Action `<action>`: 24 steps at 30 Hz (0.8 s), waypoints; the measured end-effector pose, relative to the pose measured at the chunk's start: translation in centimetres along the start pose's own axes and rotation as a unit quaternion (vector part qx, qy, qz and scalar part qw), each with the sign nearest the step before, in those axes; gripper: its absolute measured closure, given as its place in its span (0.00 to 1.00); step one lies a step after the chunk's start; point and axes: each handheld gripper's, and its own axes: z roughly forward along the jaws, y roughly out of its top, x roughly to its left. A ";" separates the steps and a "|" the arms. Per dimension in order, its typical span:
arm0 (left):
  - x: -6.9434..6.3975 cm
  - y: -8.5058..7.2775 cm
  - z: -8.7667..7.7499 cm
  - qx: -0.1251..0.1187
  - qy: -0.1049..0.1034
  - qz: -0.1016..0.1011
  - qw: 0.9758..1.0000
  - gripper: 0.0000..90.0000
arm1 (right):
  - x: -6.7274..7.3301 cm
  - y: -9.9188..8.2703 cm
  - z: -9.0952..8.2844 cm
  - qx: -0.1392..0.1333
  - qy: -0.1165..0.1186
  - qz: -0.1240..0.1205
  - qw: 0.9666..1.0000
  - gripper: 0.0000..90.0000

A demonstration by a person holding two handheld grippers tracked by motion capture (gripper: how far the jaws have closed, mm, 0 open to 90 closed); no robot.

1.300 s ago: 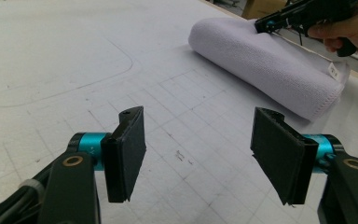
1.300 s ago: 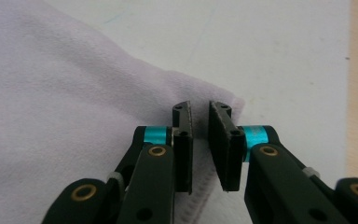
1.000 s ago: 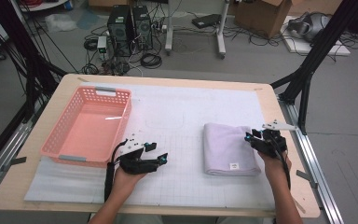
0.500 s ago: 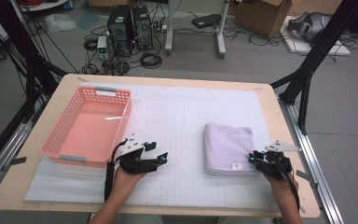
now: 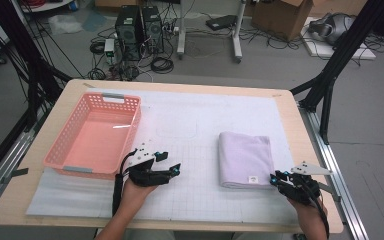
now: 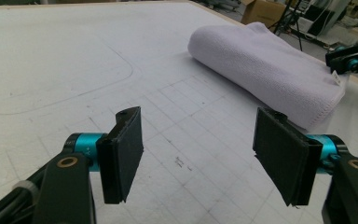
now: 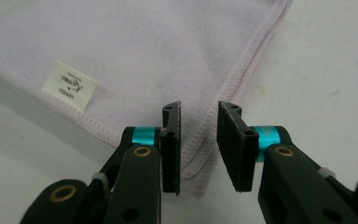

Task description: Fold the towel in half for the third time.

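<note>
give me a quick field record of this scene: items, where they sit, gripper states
surface: white gridded mat on a wooden table
towel: folded lilac towel lying flat on the mat's right half, white label near its front edge
basket: pink plastic basket at the mat's left
left gripper: left gripper, jaws wide apart, nothing between them, low over the mat beside the basket
right gripper: right gripper at the towel's near right corner, jaws narrow, just opening slightly, hem between the pads, a gap still visible
</note>
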 end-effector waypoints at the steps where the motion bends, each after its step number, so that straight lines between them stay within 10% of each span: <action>1: 0.0 0.0 0.0 0.001 0.000 0.001 1.000 0.37 | 0.1 0.1 -0.3 -0.009 0.002 0.002 1.000 0.72; 13: -0.5 0.1 0.3 -0.001 0.013 0.006 1.000 0.19 | -0.5 -0.1 -2.7 -0.090 -0.032 0.020 0.995 0.24; 24: -0.1 0.1 -0.1 -0.010 0.010 0.005 1.000 0.21 | -0.7 -0.1 -2.8 -0.097 -0.031 0.011 0.995 0.23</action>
